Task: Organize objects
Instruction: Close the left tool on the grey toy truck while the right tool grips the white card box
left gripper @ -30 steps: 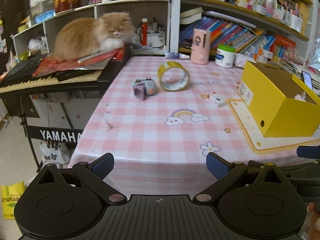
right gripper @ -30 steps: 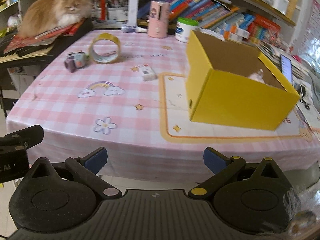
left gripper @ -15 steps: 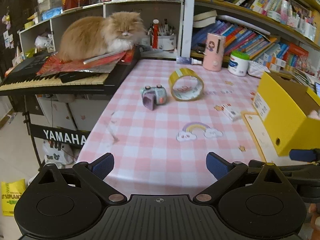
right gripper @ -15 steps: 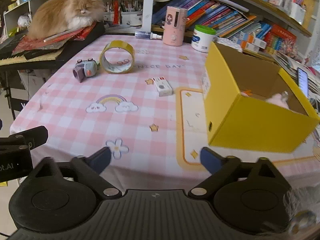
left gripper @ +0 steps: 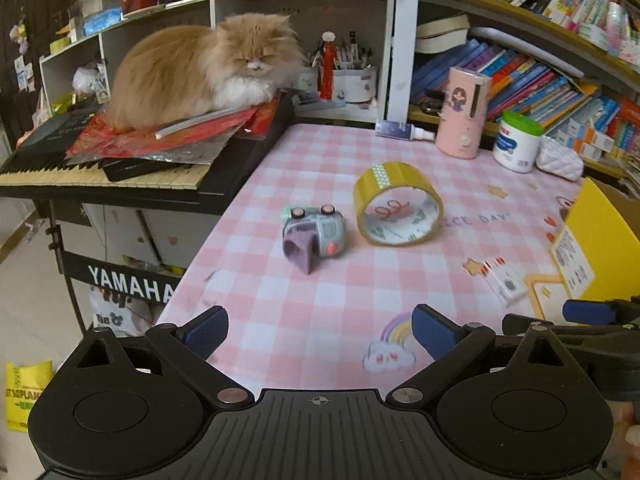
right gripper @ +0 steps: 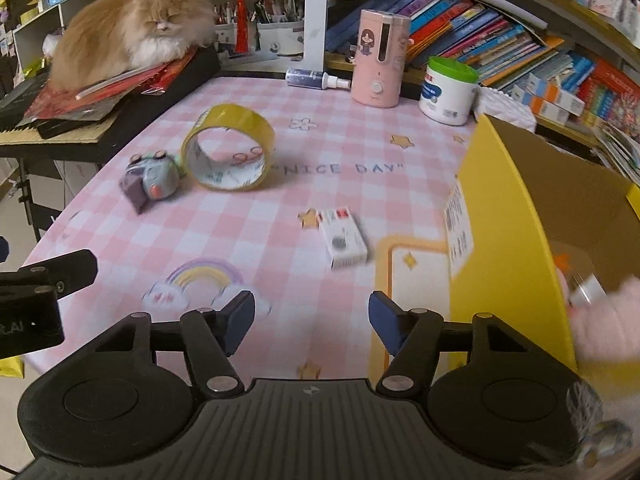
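Two grippers above pink checked tablecloth [right gripper: 248,240], left gripper [left gripper: 320,330] wide open, right gripper [right gripper: 311,320] narrowing, empty, small white box [right gripper: 344,240] ahead, yellow tape roll [right gripper: 228,148] beyond.

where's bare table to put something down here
Free: the near strip of checked cloth around the rainbow print, between toy car and small white box. Also the middle behind the tape roll. Crowded: the back edge and the yellow box side.

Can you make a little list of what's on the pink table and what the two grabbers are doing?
tape roll: standing on its edge
toy: beside the tape
small box: lying flat
yellow box: open, something pink inside
cat: on the keyboard, off the table
left gripper: open, empty
right gripper: jaws just been closing, nothing between
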